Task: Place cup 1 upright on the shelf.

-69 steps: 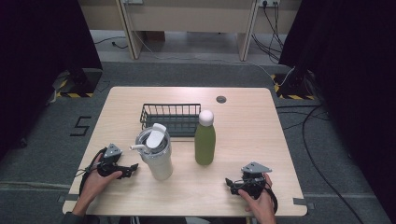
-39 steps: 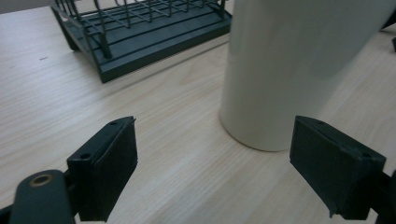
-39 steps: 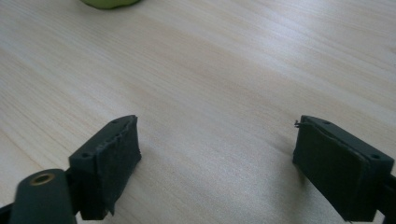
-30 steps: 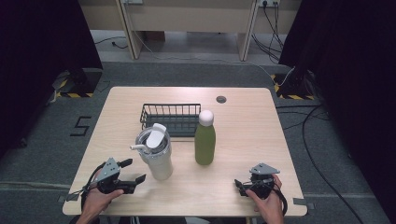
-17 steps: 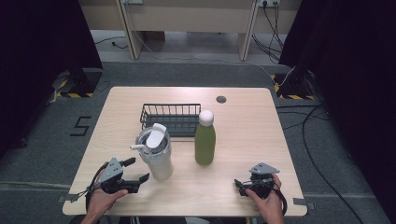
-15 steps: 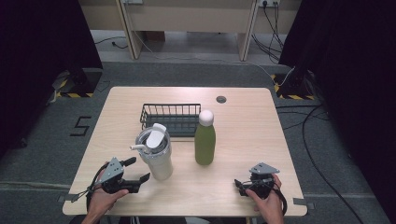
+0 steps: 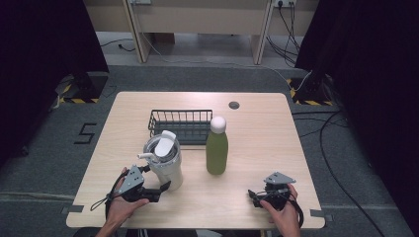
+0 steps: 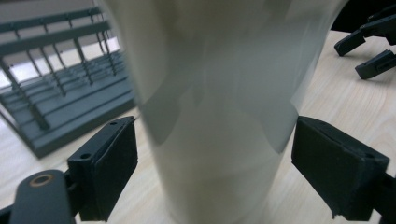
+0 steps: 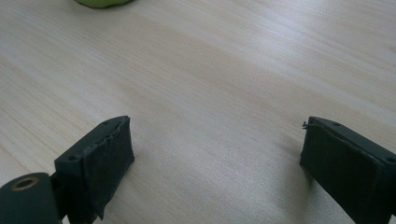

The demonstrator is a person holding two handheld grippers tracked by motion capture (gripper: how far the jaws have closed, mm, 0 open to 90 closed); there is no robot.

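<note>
A white tumbler point(image 7: 163, 160) with a lid and a straw stands on the wooden table point(image 7: 257, 133), left of centre. My left gripper point(image 7: 156, 180) is low at its base, held by a hand. In the left gripper view the tumbler point(image 8: 219, 116) stands between the open jaws of my left gripper point(image 8: 219, 172), with a gap on each side. A green bottle point(image 7: 216, 148) with a white cap stands upright to the tumbler's right. My right gripper point(image 7: 253, 196) rests near the front right edge. Its own view shows my right gripper point(image 9: 217, 172) open over bare wood.
A dark wire basket point(image 7: 180, 126) sits behind the tumbler and bottle, and the basket point(image 8: 60, 93) is close on the left in the left gripper view. A small round hole point(image 7: 234, 104) marks the table's far side. The bottle's base point(image 9: 102, 2) is beyond the right jaws.
Both hands first drew back toward the front edge. The left gripper then moved right to the tumbler, so its jaws stand on either side of the base. The right gripper stays put.
</note>
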